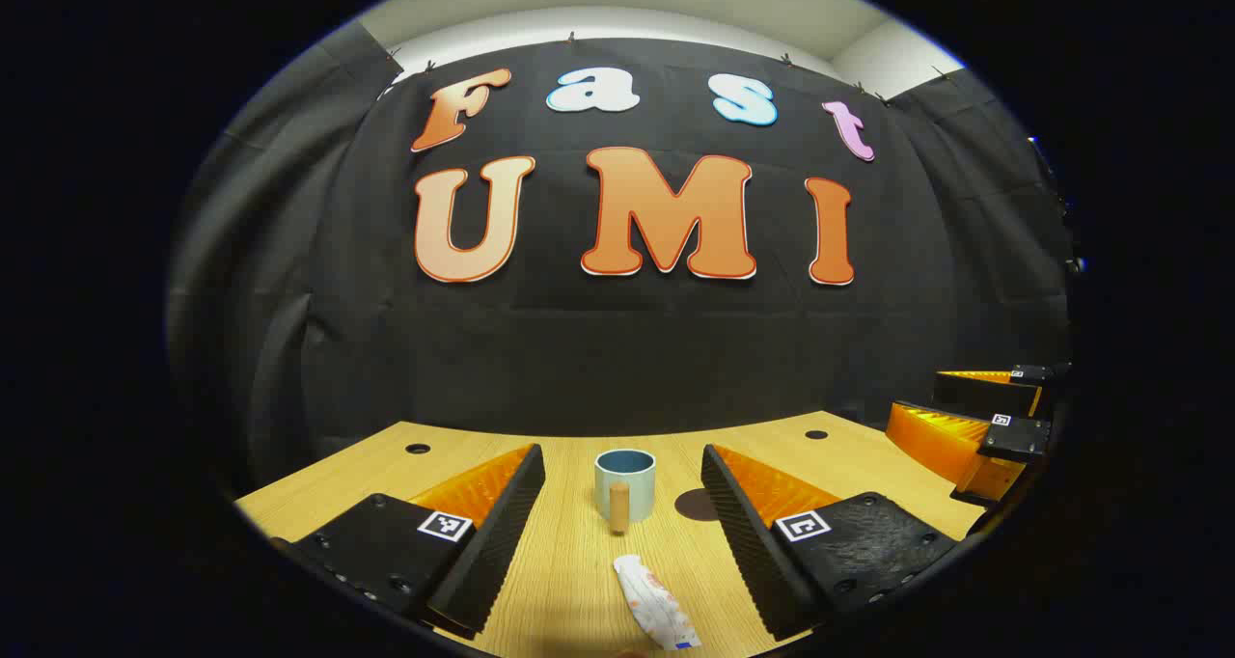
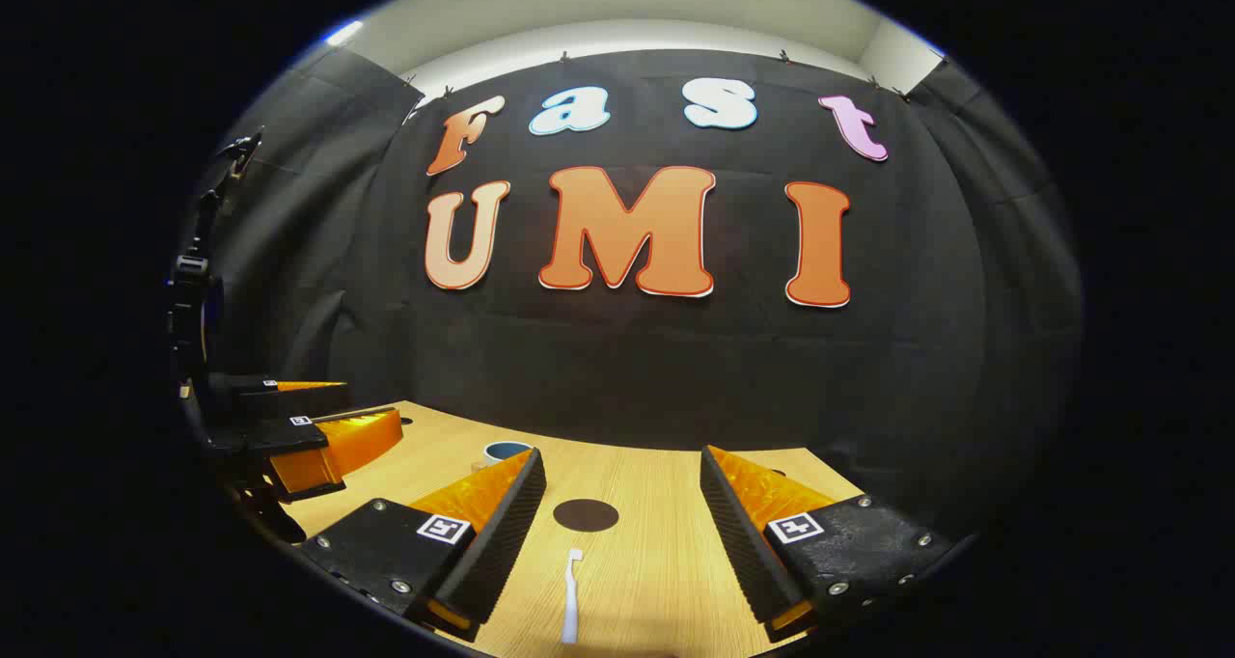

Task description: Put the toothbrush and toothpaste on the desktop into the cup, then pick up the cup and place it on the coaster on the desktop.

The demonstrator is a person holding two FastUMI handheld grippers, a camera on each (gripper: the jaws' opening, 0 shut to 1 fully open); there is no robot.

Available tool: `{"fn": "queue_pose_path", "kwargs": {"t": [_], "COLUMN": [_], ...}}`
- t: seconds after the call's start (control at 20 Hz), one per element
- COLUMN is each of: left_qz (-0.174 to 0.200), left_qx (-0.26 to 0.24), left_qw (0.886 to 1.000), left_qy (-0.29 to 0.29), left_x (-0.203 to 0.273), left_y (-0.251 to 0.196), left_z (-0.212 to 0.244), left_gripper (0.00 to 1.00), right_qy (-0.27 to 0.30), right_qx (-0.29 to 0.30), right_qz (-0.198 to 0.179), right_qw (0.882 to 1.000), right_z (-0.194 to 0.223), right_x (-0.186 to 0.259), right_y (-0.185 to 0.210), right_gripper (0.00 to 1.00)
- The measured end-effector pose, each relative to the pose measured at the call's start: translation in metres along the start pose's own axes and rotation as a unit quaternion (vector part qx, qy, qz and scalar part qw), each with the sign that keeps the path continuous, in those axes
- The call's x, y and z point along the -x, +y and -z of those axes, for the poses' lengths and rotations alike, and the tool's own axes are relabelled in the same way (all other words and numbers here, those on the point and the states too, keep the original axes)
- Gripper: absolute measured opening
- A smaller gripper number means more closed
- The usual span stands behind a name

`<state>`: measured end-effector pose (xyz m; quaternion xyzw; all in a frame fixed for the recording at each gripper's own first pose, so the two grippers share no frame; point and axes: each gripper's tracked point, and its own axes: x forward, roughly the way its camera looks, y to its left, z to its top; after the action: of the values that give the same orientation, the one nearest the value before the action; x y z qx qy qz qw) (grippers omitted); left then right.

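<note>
Between the wide-spread fingers of the left gripper (image 1: 622, 489), held low and level over the desk (image 1: 579, 581), lay the toothpaste (image 1: 656, 615), nearest the camera and untouched. Beyond it stood the cup (image 1: 625, 484), upright, its handle facing the gripper. Just right of the cup sat the dark round coaster (image 1: 697, 504).

The right gripper (image 2: 622, 489) was likewise low, level and wide apart, gripping nothing. Between its fingers lay the toothbrush (image 2: 571, 595), lengthwise, head pointing at the coaster (image 2: 586, 514) beyond. The cup (image 2: 507, 451) stood left of the coaster, partly hidden.
</note>
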<state>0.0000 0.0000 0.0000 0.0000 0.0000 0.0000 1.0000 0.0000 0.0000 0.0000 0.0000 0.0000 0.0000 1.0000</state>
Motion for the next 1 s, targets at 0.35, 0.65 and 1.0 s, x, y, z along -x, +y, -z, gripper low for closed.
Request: {"fn": "queue_pose_path", "kwargs": {"t": [0.35,0.65,1.0], "left_qz": [-0.003,0.003,0.039], "left_qx": [0.008,-0.002,-0.016], "left_qw": [1.000,0.998,0.986], "left_qy": [0.025,0.056,0.159], "left_x": [-0.007,-0.018,-0.039], "left_y": [0.008,0.010,-0.002], "left_z": [-0.001,-0.003,0.030], "left_gripper": [0.98,0.98,0.98], "right_qy": [0.013,0.033,0.085], "right_qx": [-0.022,-0.051,-0.029], "right_qz": [-0.013,-0.038,-0.082], "right_qw": [1.000,0.997,0.993], "right_z": [-0.002,-0.005,0.005], "right_x": [-0.005,-0.013,-0.029], "right_y": [-0.005,-0.003,0.013], "right_gripper": [0.96,0.96,0.95]}}
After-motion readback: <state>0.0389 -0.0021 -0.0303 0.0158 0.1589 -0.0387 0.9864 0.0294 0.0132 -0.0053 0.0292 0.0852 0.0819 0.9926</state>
